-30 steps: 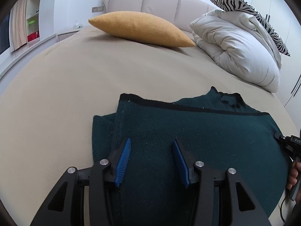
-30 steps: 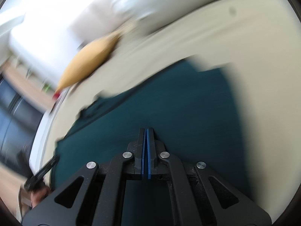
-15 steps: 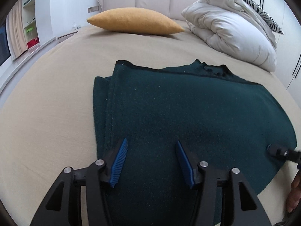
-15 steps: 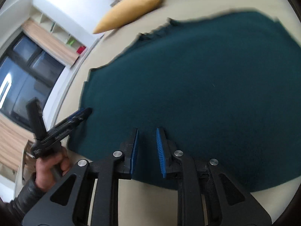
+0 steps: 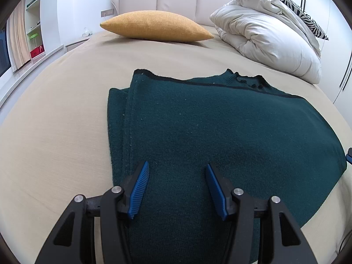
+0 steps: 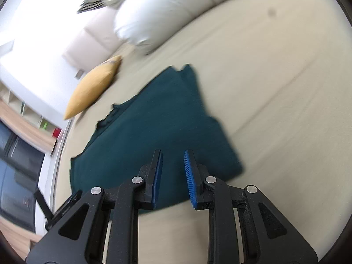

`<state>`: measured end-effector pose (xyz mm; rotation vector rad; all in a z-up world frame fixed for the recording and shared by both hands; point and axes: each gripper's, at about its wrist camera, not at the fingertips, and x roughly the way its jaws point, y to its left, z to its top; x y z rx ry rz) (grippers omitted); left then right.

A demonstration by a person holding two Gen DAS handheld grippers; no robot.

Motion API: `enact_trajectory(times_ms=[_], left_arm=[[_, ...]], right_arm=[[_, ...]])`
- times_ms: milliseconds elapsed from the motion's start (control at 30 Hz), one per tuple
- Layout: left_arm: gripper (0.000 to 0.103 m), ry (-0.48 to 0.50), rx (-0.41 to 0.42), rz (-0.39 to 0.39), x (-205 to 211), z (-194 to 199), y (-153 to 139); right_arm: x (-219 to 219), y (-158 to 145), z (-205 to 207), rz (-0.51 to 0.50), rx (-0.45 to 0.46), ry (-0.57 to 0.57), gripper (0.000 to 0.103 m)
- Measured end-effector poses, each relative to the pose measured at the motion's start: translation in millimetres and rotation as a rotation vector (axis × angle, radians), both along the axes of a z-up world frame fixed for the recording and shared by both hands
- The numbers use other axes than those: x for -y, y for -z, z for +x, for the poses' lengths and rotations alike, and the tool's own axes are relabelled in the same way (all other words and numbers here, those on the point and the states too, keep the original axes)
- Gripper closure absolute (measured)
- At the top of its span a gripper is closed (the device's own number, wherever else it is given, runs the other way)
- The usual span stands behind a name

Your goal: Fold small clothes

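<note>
- Covering most of the view, the beige bed (image 5: 66, 114) carries the dark green knit sweater (image 5: 220, 132), which lies flat near the bed's near edge, already folded over on itself, with its black-trimmed edge and its collar at the far side.
- Beyond it sit a rolled white duvet (image 5: 268, 44) and a mustard-yellow cushion (image 5: 156, 26), both well apart from the garment.
- The left gripper (image 5: 177, 183) hovers over the sweater's near-left part, jaws spread, nothing between the blue pads (image 5: 139, 186).
- The right gripper (image 6: 173, 176) is over the near-right corner; its jaws are opening and nothing is between them, though this view is blurred.
- To do the next fold well, I would judge each gripper should pinch every layer at a near corner, lift both together and lay them evenly toward the collar, so the stack does not skew.
- Compared with a second ago, the right gripper's pads, then pressed together, have parted, and it has swung toward the corner.
- The left gripper has drawn back, so more of the sweater shows, and its jaws stand slightly wider.
</note>
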<state>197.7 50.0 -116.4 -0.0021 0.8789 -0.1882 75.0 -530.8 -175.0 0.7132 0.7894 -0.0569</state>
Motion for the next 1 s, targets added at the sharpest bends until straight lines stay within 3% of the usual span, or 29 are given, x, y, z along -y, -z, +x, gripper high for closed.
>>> enact_trajectory(times_ms=[167, 233, 267, 400, 467, 600, 767, 867, 933, 967, 1000], left_arm=[[0.046, 0.002, -0.001, -0.010, 1, 3, 1], [0.046, 0.002, -0.004, -0.024, 0, 2, -1], [0.047, 0.002, -0.006, -0.047, -3, 1, -4], [0.047, -0.049, 0.001, -0.222, -37, -17, -23], [0.045, -0.125, 0.024, -0.251, -58, -28, -34], [0.041, -0.181, -0.031, -0.381, -92, -24, -34], [0.038, -0.145, -0.233, -0.619, -99, -6, 1], [0.037, -0.134, -0.252, -0.623, -95, -3, 6], [0.037, -0.127, -0.276, -0.667, -96, 4, 10], [0.039, -0.129, -0.290, -0.702, -100, 9, 12], [0.049, -0.136, -0.306, -0.735, -103, 13, 15]], right_arm=[[-49, -25, -4, -0.058, 0.062, -0.112, 0.055], [-85, -33, 19, -0.093, 0.086, -0.155, 0.045], [-118, -37, 37, -0.116, 0.097, -0.187, 0.040], [-167, -49, 48, -0.170, 0.112, -0.288, 0.033], [-179, -52, 50, -0.160, 0.124, -0.313, 0.029], [-184, -56, 48, -0.111, 0.125, -0.335, 0.028], [-182, -51, 52, -0.009, 0.122, -0.377, 0.028], [-180, -44, 62, 0.071, 0.118, -0.406, 0.029], [-182, -41, 70, 0.116, 0.117, -0.432, 0.029], [-182, -40, 74, 0.135, 0.118, -0.444, 0.031], [-184, -38, 79, 0.156, 0.114, -0.453, 0.032]])
